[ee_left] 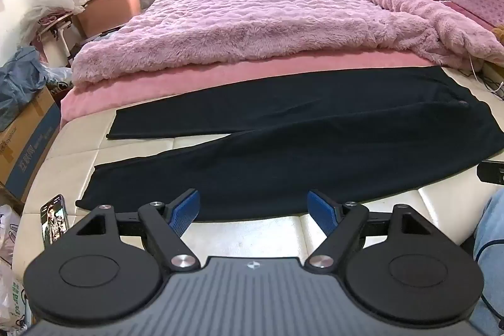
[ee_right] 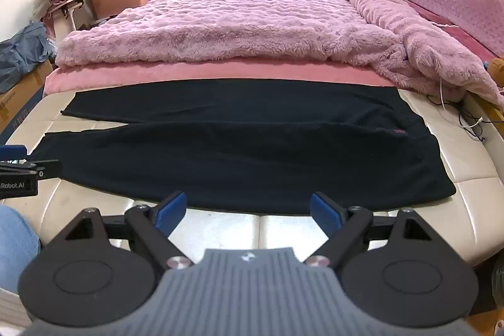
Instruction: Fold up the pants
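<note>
Black pants [ee_left: 283,140] lie spread flat on the cream mattress [ee_left: 245,238], legs pointing left and slightly apart, waist at the right. They show the same way in the right wrist view [ee_right: 239,153]. My left gripper [ee_left: 253,210] is open and empty, hovering at the near edge of the front leg. My right gripper [ee_right: 249,208] is open and empty, just in front of the near edge of the pants toward the waist end. The left gripper's tip shows at the left edge of the right wrist view [ee_right: 19,169].
A fluffy pink blanket [ee_left: 252,24] covers the bed behind the pants. A phone [ee_left: 54,219] lies on the mattress at the near left. Cardboard boxes [ee_left: 25,140] and bags stand left of the bed. Cables [ee_right: 466,118] lie at the right.
</note>
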The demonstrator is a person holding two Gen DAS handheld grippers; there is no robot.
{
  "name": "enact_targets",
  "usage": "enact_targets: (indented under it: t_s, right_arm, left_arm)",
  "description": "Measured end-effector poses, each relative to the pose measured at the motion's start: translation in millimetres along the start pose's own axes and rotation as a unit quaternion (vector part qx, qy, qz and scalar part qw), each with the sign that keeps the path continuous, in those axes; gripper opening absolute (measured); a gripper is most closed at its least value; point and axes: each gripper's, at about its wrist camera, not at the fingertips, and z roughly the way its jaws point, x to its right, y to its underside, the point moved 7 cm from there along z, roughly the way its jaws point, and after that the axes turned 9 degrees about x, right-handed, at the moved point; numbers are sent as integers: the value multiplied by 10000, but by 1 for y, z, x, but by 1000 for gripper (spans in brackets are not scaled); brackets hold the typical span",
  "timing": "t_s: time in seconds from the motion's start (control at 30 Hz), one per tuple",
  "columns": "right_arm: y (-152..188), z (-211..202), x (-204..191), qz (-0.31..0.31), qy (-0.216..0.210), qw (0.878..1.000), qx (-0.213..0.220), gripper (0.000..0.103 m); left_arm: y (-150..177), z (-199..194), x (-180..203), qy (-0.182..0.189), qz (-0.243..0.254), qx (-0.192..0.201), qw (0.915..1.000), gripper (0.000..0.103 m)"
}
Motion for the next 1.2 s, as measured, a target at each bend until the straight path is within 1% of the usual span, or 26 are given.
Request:
enact_targets:
  t_s: [0.57,0.8,1.2]
  right_arm:
    - [1,1,-2,-14,-2,10000,-8,82]
    - [1,1,-1,-2,-2,10000,-57,82]
    - [0,4,0,-2,-20,9999,-123,82]
  left_arm:
    - [1,1,0,11,24,-19,10000,91]
    - [0,-2,7,25,32,-40,10000,91]
    - [3,1,7,63,36,-68,10000,91]
